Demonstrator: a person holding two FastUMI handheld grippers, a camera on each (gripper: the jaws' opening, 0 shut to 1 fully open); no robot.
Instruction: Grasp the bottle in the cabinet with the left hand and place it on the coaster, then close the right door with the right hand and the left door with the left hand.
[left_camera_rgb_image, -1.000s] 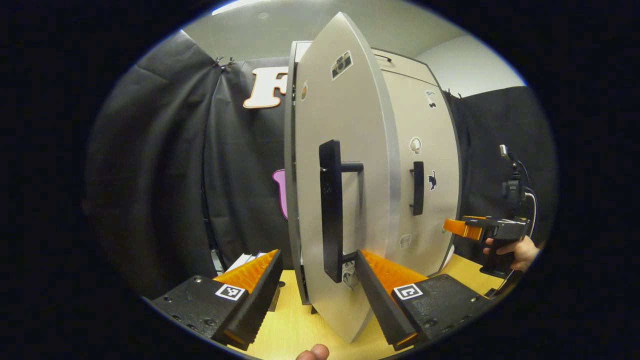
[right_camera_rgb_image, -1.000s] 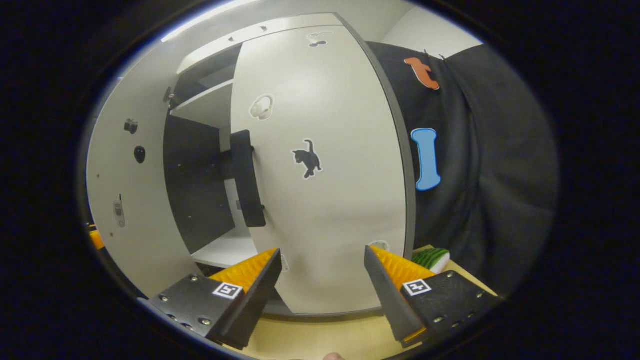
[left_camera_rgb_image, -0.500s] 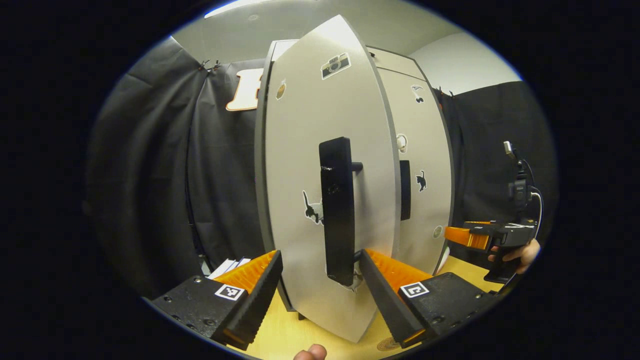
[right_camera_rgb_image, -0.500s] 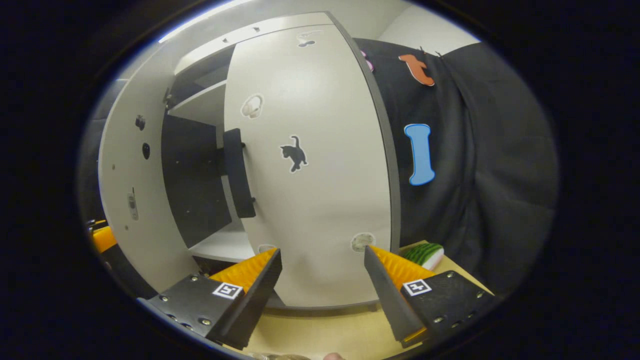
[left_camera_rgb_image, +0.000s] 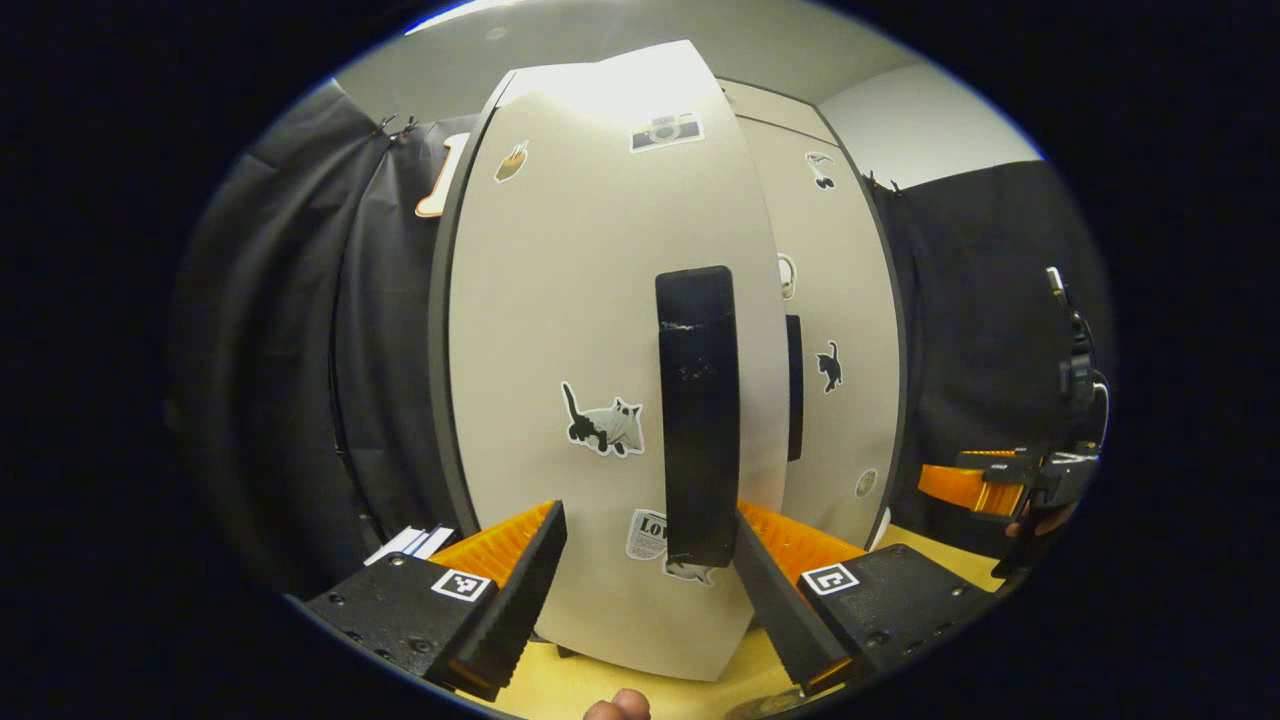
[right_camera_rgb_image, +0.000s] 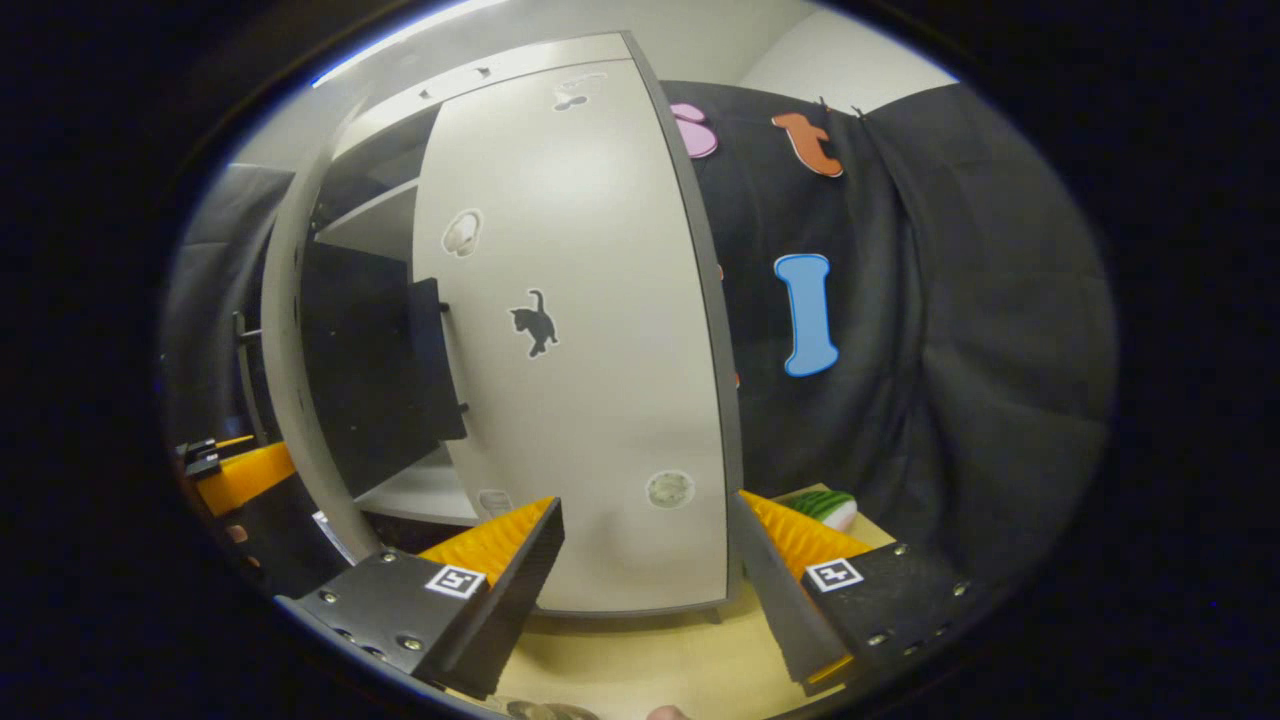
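Left claw (left_camera_rgb_image: 645, 590) gaping wide, gripping nothing, facing left door (left_camera_rgb_image: 590, 400), handle (left_camera_rgb_image: 697, 415) between fingers. Right claw (right_camera_rgb_image: 645, 590) spread, empty, facing right door (right_camera_rgb_image: 580, 350). Left door ajar. Doors probably rigid, light, hinged; pushing panel near handle suits.

Pale wooden worktop (right_camera_rgb_image: 660, 655) carries a grey two-door cabinet (right_camera_rgb_image: 600, 420) in the booth.

The cabinet stands directly on the worktop on short dark feet. In the right gripper view, a green-and-white striped object (right_camera_rgb_image: 825, 506) lies on the wood just right of the cabinet, at its base. In the left gripper view, white papers (left_camera_rgb_image: 410, 543) lie left of the cabinet.
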